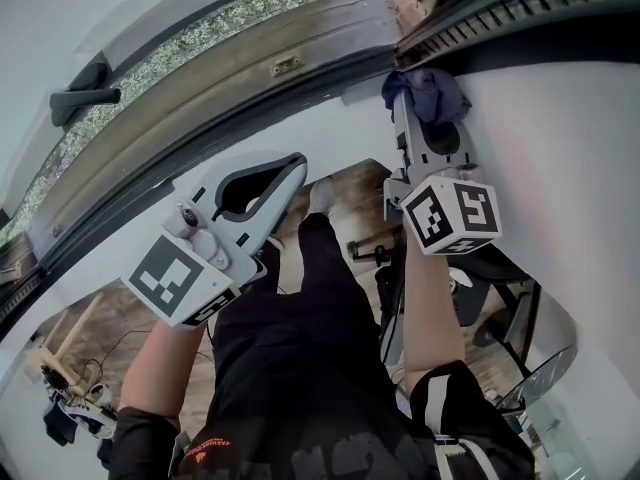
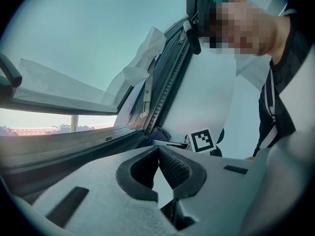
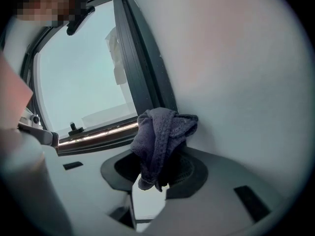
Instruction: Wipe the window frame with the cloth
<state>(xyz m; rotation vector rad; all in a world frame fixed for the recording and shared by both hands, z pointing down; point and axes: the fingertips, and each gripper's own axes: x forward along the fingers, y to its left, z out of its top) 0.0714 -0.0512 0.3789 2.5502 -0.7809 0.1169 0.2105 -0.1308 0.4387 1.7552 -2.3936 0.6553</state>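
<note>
A dark blue cloth (image 1: 428, 90) is bunched between the jaws of my right gripper (image 1: 425, 108), which is shut on it. It sits against the top right corner of the dark window frame (image 1: 250, 108), by the white wall. In the right gripper view the cloth (image 3: 160, 136) hangs over the right gripper (image 3: 160, 154) and hides the pads, with the window frame's upright (image 3: 142, 68) just behind. My left gripper (image 1: 298, 163) hovers lower left, off the frame, shut and empty. In the left gripper view the left gripper (image 2: 158, 149) has its tips touching, and the cloth (image 2: 158, 132) shows beyond them.
A wooden sill (image 1: 230, 63) runs along the frame, with a dark window handle (image 1: 85, 96) at the left. White film (image 2: 142, 58) hangs off the open sash. The white wall (image 1: 560, 118) fills the right. Below are the person's legs and cluttered floor (image 1: 70, 388).
</note>
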